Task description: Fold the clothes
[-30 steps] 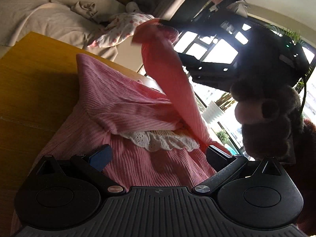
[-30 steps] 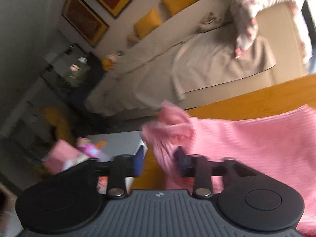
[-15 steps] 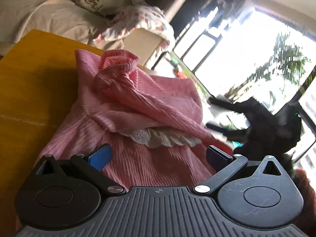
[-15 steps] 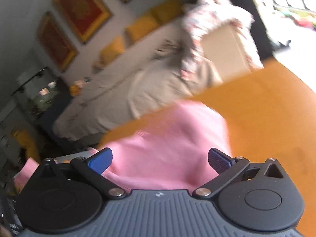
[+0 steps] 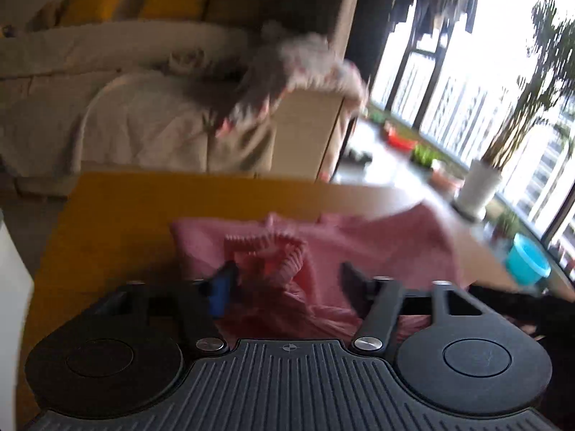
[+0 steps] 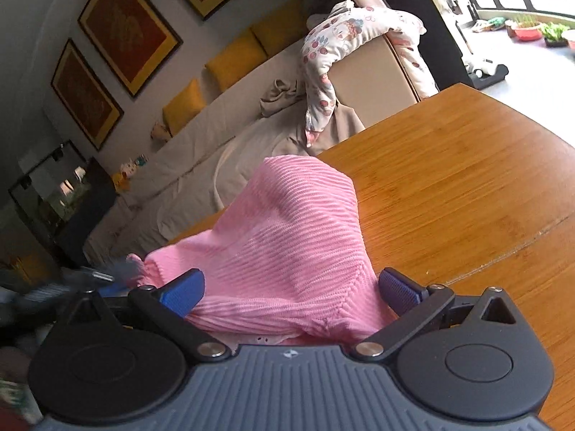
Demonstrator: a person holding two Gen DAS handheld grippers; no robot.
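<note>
A wide, honey-coloured wooden table carries the pink ribbed knit garment, which lies bunched at its near side, its length running away from the right gripper toward the table's far edge. Both pairs of jaws stand spread with fabric lying between them but not pinched, the right gripper's wide, the left gripper's narrower. Its ruffled pink cuff sits just ahead of the left jaws, so the left hand looks nearer to it.
</note>
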